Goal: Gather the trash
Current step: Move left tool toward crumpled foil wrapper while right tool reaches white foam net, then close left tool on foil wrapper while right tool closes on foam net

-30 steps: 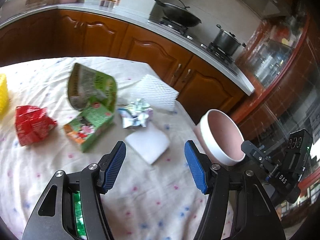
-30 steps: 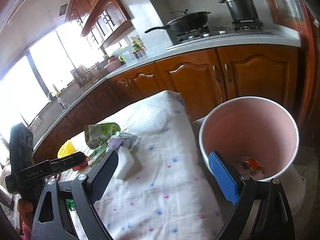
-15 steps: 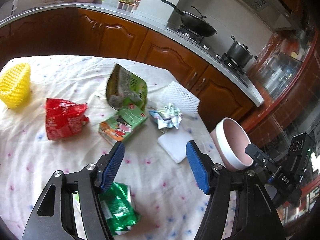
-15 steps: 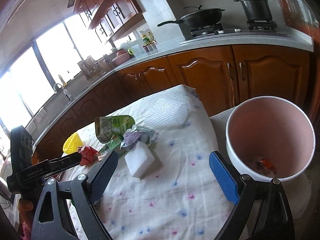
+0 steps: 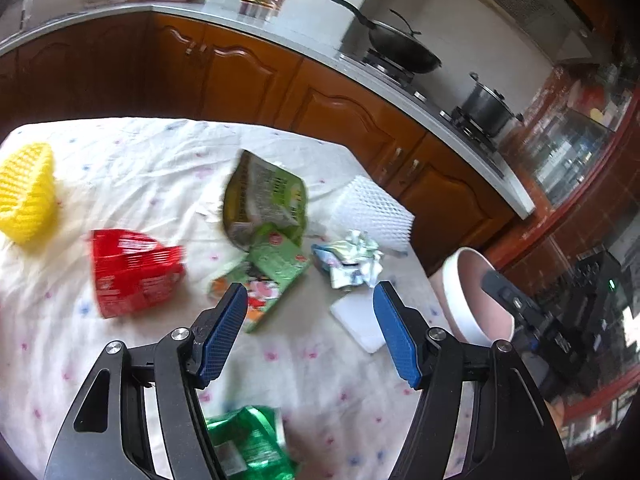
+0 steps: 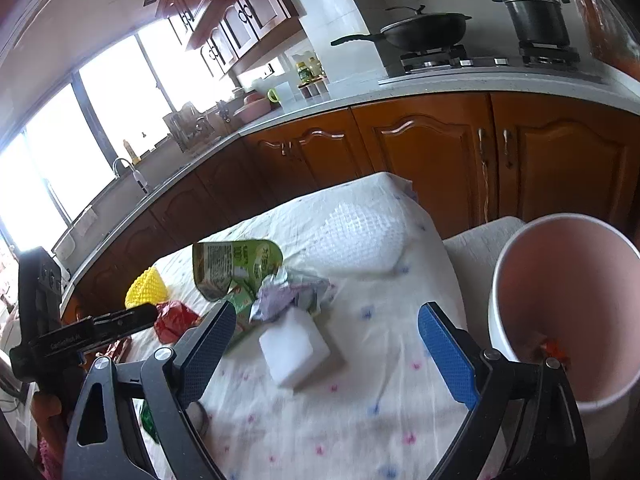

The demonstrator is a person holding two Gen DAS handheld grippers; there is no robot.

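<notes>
Trash lies on a white cloth-covered table [image 5: 132, 160]: a red wrapper [image 5: 132, 272], a green pouch [image 5: 264, 200], a green-orange carton [image 5: 268, 280], a crumpled foil wrapper [image 5: 348, 260], a white foam block [image 5: 360, 320], a white foam net [image 5: 372, 208], a yellow foam net [image 5: 26, 196] and a green bag [image 5: 248, 444] under my left gripper. My left gripper [image 5: 308, 332] is open and empty above the table. My right gripper [image 6: 324, 352] is open and empty over the white block [image 6: 294, 344]. The pink bin [image 6: 568, 304] stands right of the table and holds an orange scrap.
Wooden kitchen cabinets [image 5: 248, 76] with a grey counter run behind the table. A wok [image 5: 400, 52] and a pot [image 5: 488, 108] sit on the stove. The table's right edge drops off beside the bin [image 5: 472, 292].
Both grippers have pulled back and left from the bin. More of the table now shows, with the yellow net and green bag in the left view. Both stay open.
</notes>
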